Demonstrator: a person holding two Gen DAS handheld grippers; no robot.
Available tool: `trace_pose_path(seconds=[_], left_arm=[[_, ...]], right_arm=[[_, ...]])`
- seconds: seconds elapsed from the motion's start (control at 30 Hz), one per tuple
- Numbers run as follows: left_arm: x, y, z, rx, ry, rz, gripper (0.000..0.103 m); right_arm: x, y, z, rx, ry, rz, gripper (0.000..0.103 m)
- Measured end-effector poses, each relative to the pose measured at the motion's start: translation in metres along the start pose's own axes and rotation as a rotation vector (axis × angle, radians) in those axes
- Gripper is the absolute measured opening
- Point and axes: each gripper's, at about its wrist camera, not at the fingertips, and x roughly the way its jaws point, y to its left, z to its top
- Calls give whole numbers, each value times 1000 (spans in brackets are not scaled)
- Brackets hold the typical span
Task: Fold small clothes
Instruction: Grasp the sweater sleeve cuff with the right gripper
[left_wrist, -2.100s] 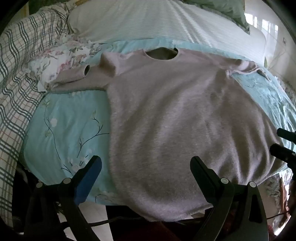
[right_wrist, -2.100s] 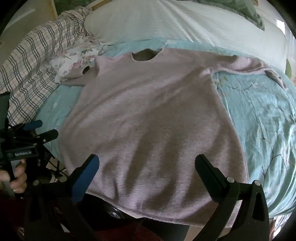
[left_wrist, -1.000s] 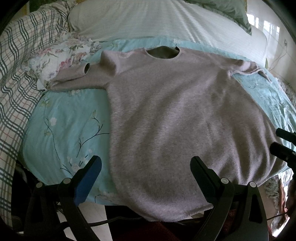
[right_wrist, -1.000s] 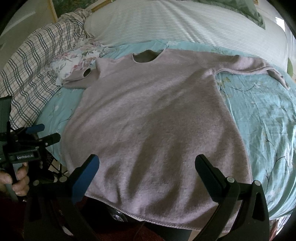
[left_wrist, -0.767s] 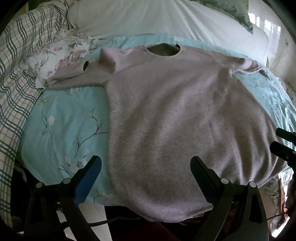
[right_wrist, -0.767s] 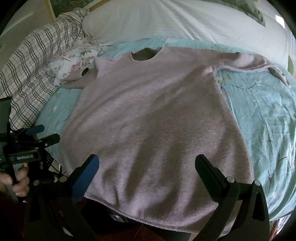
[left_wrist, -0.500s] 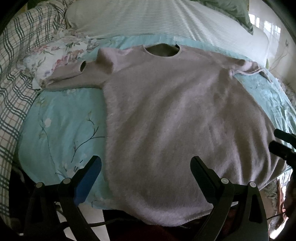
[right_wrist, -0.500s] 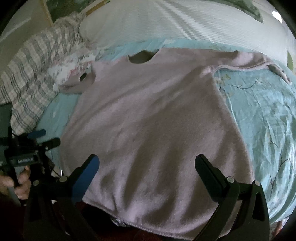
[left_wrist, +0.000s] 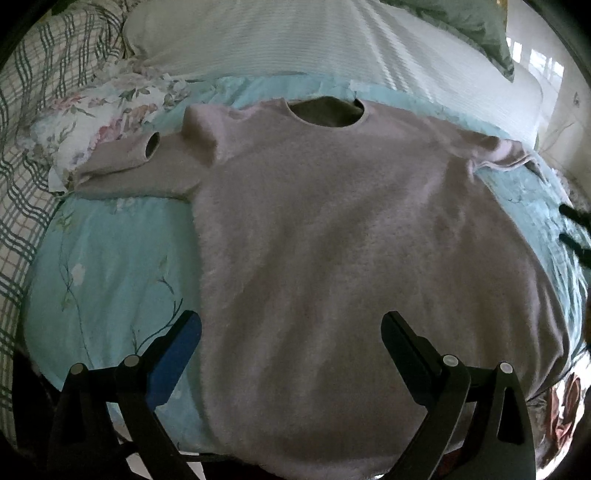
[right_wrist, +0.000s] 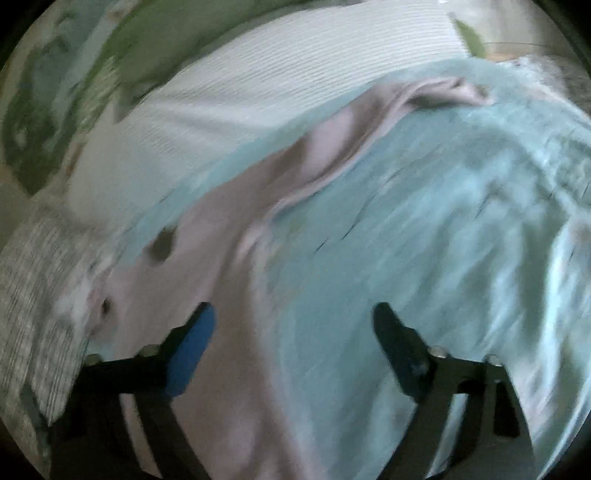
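Clearly the pink sweater (left_wrist: 351, 240) is lying flat, face up on the teal floral bedsheet (left_wrist: 110, 266), its neckline at twelve o'clock and one sleeve doubled back at ten. The left gripper (left_wrist: 291, 332) is hovering wide open over the hem, gripping nothing. The right gripper (right_wrist: 291, 325) is closing its jaws with nothing pinched between them (its view is badly smeared), aiming toward the far sleeve (right_wrist: 424, 96) at one o'clock. The risk I am seeing: closing early could be catching sheet along with knit, or missing the sleeve altogether, dragging the body crooked and leaving a lopsided fold.
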Motion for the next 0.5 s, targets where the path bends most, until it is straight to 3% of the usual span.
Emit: trace_pose_path(seconds=[0.23,0.37,0.5], left_arm=[[24,-15,14,59,30,30,99],[43,-28,22,78,62,33,99],[63,-40,31,90,97,15,99]], right_arm=[[18,-62,134,107,-164,-96,74],[46,-88,196,132,-189,-228,74],[84,-117,239,190,-163,-297,73]])
